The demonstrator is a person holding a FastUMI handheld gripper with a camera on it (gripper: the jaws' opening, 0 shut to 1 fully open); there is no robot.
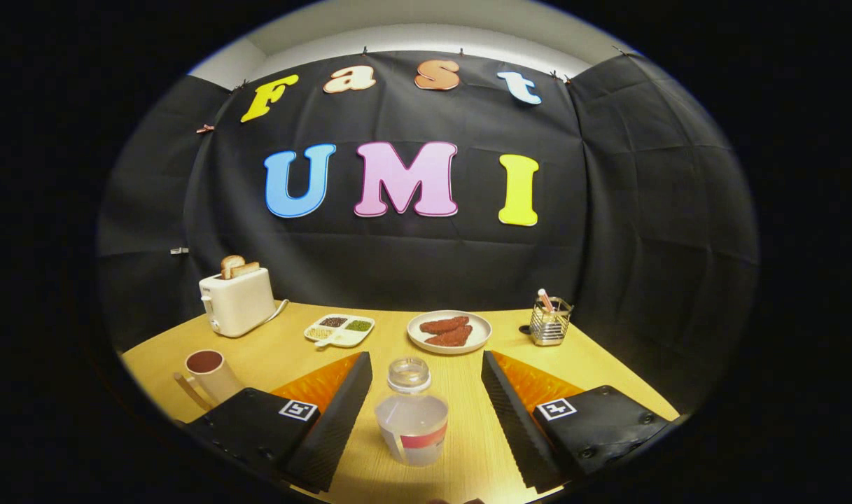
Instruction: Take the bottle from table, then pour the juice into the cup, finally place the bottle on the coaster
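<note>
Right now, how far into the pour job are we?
Early, by the look of it. Done: nothing visible yet; the bottle stands upright on the table. In hand: the hand-held gripper is open, its fingers on either side of the bottle, neither touching it. Left: grasp, pour into the cup, which already shows dark content, then set the bottle down; I can't pick out the coaster.

A clear bottle [411, 413] stands upright on the table [468, 434] between the gripper's [426, 409] spread fingers, untouched; the cup [212, 374] sits off to the bottle's left.
</note>
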